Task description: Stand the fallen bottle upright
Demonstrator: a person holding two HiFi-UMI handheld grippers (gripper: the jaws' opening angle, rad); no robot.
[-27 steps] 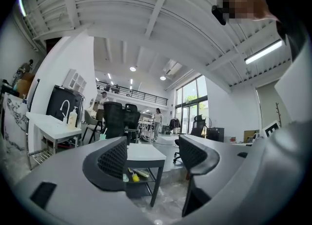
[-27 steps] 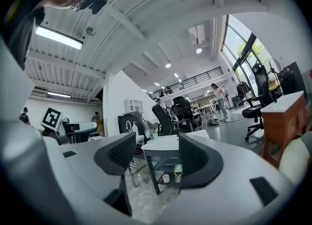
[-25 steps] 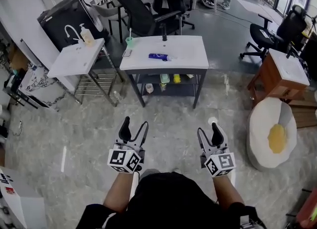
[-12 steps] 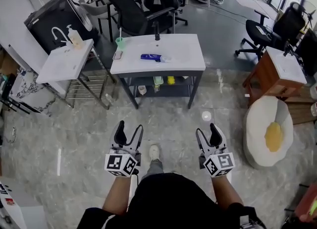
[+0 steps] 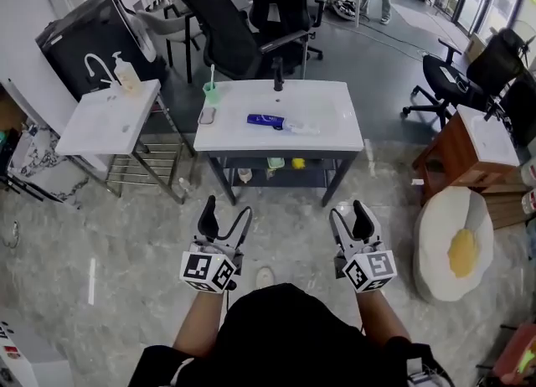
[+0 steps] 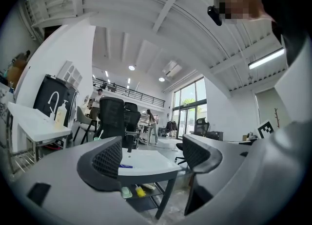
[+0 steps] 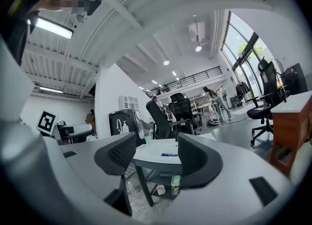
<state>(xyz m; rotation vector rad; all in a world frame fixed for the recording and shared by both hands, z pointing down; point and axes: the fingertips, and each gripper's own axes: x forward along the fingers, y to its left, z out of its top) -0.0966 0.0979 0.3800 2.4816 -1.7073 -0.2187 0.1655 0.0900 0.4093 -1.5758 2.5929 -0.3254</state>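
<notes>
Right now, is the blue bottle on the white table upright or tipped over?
Tipped over: the blue bottle lies flat on its side on the white table.

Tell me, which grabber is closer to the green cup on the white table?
Left. The left gripper is almost straight in front of the green cup; the right gripper faces the table's other end.

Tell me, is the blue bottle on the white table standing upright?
No, the blue bottle lies on its side on the white table.
</notes>
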